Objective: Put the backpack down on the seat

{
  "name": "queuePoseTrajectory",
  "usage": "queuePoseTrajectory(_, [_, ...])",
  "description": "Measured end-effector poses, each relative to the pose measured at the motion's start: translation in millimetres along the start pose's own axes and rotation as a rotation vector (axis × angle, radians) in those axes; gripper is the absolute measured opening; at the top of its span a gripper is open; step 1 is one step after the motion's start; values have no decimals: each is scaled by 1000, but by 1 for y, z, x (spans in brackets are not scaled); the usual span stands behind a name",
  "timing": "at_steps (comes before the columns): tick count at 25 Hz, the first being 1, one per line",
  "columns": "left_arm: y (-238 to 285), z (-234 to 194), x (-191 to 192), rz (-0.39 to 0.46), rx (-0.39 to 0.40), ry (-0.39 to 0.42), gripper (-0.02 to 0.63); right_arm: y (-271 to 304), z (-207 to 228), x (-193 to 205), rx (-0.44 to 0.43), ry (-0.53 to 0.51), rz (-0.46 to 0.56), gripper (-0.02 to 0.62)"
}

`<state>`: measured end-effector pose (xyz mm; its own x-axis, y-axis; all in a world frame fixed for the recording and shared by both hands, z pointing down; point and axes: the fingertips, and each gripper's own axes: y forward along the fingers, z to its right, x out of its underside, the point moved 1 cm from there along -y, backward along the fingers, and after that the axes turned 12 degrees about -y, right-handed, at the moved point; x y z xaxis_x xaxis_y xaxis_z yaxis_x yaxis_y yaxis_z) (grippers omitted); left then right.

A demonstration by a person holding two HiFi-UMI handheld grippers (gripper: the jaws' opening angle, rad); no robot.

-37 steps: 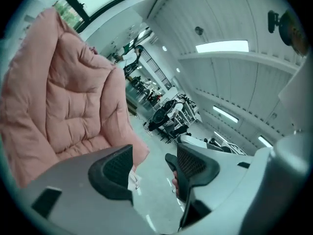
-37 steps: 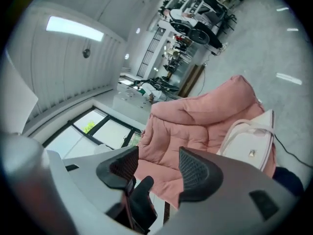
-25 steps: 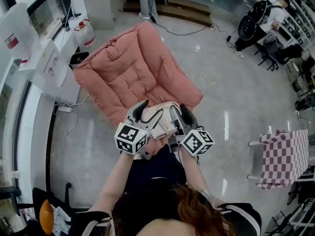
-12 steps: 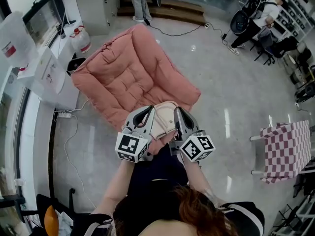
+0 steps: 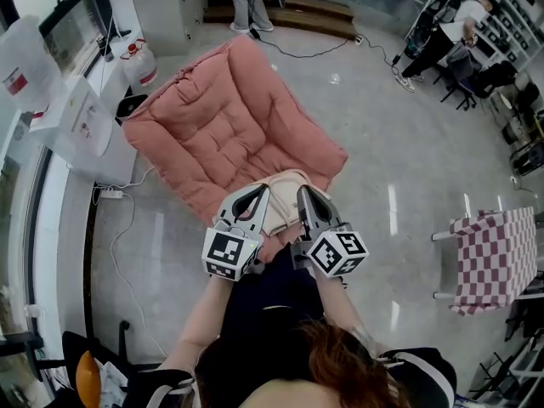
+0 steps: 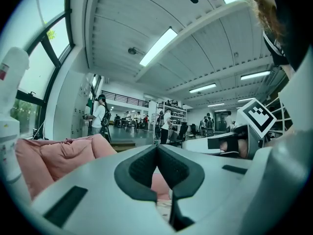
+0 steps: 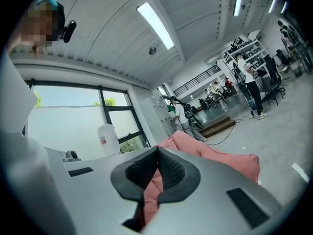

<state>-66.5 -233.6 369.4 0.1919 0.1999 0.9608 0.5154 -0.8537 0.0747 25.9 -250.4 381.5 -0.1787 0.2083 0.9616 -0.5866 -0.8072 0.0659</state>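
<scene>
A large pink cushioned seat (image 5: 229,117) fills the upper middle of the head view, with a cream backpack (image 5: 285,195) at its near edge. My left gripper (image 5: 255,192) and right gripper (image 5: 304,195) sit on either side of the pack's top, both shut. In the left gripper view the pads (image 6: 157,148) meet with nothing visible between them, and the seat (image 6: 63,155) lies at the lower left. The right gripper's pads (image 7: 158,151) also meet, with the pink seat (image 7: 215,153) beyond. Whether a strap is pinched is hidden.
A white water dispenser (image 5: 76,117) and a spare bottle (image 5: 140,58) stand left of the seat, with cables (image 5: 119,211) on the floor. A checked cloth (image 5: 493,262) hangs at the right. People (image 5: 442,32) and steps (image 5: 297,15) are at the back.
Both grippers' jaws stood wide open around the backpack a second ago and have closed. The hands have stayed at the seat's near edge.
</scene>
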Motion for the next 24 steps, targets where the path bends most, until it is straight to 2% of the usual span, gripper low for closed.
queuePoseTrajectory(3, [0,0,3,-7,6,-3,18,1,-7,4,-8,-39,-14,32])
queuePoseTrajectory(10, [-2,-1,7,-10,9,-31,18,1,-4,10,-4,-39,-38,32])
queuePoseTrajectory(18, [-5,-5,12,-17,5,-49,18,2,-10,18,-20,6,-53,32])
queuePoseTrajectory(24, [-4,-7,15,-27,5,-63,18,1,-4,19,-1,17,-57,32])
